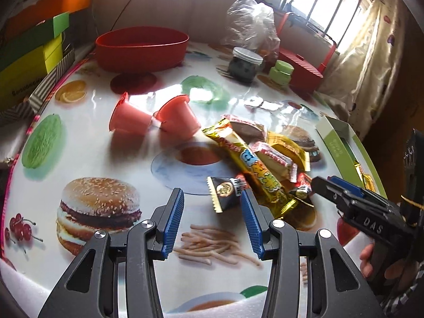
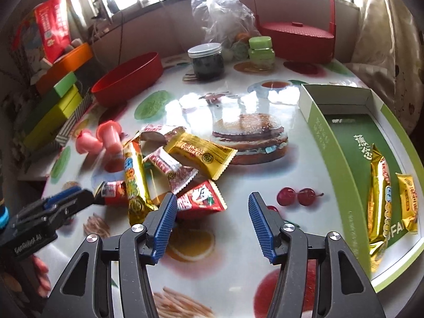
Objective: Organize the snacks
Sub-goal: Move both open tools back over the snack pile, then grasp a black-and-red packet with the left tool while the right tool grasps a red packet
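Note:
A pile of wrapped snacks lies mid-table: a long gold bar (image 1: 254, 167) (image 2: 133, 182), a gold packet (image 2: 201, 153), a white-and-red packet (image 2: 169, 167), a red packet (image 2: 204, 198) and a black packet (image 1: 225, 193). My left gripper (image 1: 212, 196) is open, and the black packet lies just ahead of its right fingertip, untouched. My right gripper (image 2: 212, 196) is open over bare tablecloth, its left fingertip beside the red packet. An open green box (image 2: 344, 145) at the right holds a long gold bar (image 2: 376, 206) and a small gold packet (image 2: 406, 201).
Two pink jelly cups (image 1: 129, 116) (image 1: 177, 116) lie on their sides left of the pile. A red bowl (image 1: 140, 47) stands at the back left. A dark jar (image 2: 206, 58), a green jar (image 2: 261, 50), a plastic bag (image 2: 220, 13) and a red basket (image 2: 296, 37) stand at the back. Stacked boxes (image 1: 26, 61) line the left edge.

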Demonstrator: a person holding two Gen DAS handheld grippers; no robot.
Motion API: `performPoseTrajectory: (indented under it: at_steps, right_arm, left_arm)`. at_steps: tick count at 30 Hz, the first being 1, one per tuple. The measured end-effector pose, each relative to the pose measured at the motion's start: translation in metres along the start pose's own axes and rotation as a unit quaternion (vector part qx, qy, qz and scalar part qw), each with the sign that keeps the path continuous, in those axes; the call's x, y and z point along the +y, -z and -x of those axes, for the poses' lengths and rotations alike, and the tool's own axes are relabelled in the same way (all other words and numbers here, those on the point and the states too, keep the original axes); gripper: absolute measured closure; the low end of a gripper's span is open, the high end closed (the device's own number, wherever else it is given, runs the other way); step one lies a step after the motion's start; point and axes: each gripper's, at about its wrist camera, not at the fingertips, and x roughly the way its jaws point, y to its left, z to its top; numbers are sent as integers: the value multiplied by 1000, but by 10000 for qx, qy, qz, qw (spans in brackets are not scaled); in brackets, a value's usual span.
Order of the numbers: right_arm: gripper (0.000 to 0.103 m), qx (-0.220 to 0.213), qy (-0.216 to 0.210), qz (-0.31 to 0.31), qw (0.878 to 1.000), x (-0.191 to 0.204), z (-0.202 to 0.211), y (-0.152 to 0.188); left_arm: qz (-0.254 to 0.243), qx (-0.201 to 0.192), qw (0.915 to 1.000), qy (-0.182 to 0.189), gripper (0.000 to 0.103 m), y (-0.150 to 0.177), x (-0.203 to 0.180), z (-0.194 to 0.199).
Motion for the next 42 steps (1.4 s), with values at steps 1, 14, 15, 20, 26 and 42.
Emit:
performPoseTrajectory:
  at_steps: [1, 14, 15, 20, 26, 42]
  right_arm:
    - [45, 12, -12, -70, 10000, -1, -2, -1]
    - [42, 179, 311, -43, 9993, 1, -19, -1]
    - [42, 163, 344, -15, 9993, 1, -18, 1]
    - [42, 180, 392, 103, 9990, -6, -11, 8]
    - [42, 31, 235, 301, 9993, -20, 5, 13]
    - [42, 203, -15, 201, 9996, -18, 20, 22]
  left_arm:
    - [15, 3, 10000, 23, 57, 0, 1, 0]
    - [-242, 169, 9995, 122, 57, -11, -12, -23]
    - [-270, 204, 9994, 75, 57, -11, -13, -25]
    - [-379, 309, 9987, 141, 57, -9, -16, -29]
    - [-481, 433, 9976, 250, 57, 1, -24, -27]
    - [-911, 393, 9947, 265, 57, 19, -39, -9]
